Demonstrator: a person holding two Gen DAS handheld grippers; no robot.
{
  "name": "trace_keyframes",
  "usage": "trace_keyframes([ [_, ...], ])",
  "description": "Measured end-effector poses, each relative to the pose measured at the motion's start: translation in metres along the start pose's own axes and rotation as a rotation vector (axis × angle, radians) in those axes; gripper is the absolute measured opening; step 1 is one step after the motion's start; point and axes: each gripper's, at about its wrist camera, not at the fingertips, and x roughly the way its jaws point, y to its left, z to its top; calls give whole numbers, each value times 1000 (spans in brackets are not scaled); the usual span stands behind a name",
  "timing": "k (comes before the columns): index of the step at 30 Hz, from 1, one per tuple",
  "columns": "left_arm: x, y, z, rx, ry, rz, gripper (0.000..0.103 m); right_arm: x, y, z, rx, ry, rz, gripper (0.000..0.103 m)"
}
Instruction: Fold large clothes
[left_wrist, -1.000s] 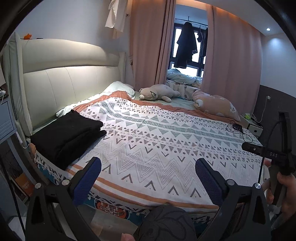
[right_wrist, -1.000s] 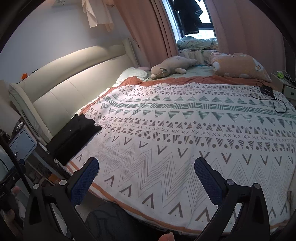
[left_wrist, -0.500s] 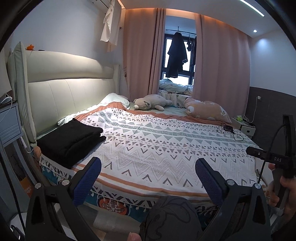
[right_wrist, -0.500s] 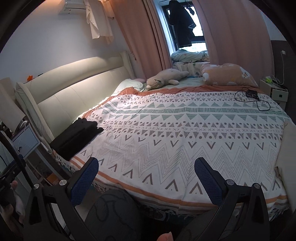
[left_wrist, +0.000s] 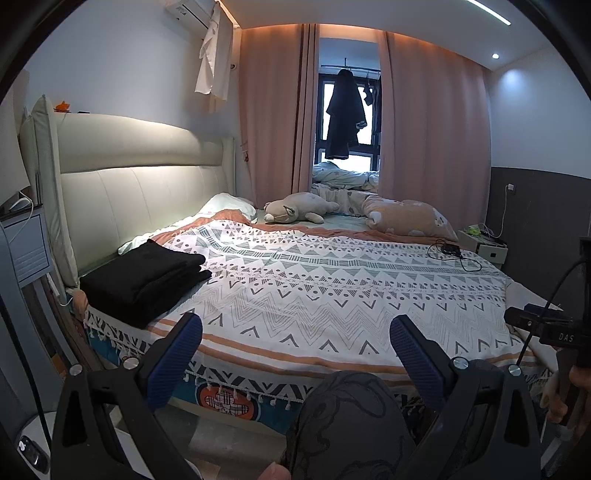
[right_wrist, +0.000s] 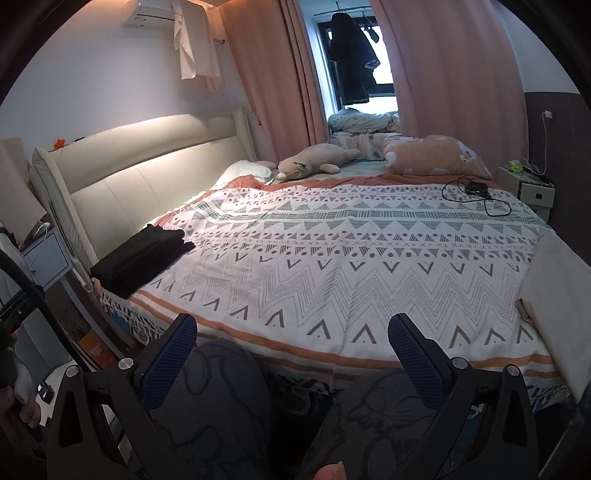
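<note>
Your left gripper shows 2 blue-padded fingers spread wide, with nothing between them; the pads hang in front of the near edge of the bed, touching no fabric. Your right gripper stands the same way: fingers wide apart, holding nothing, short of the mattress edge. Below both, at 6 o'clock, lie your knees in dark patterned trousers.

Outward from the fingers, the patterned bedspread covers the bed and hangs over its near side. The folded black garment lies at 10 o'clock in the left wrist view, stacked on the bed's near-left corner beside the cream headboard; in the right wrist view it sits at 9 o'clock. A black cable with a small device rests on the bedspread at 2 o'clock.

Farther out, at 12 o'clock, a plush toy and an orange pillow lie by the pink curtains. A dark coat hangs in the window.
</note>
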Motion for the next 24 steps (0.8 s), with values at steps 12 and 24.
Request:
trace_keyframes([
  [12,-5,-7,-3,7,0,-39,103,-6,7,-9,-3,-1,-30,103],
  [24,-8,-8,-6,2,4,-34,103,-8,6,-12,6,19,-37,103],
])
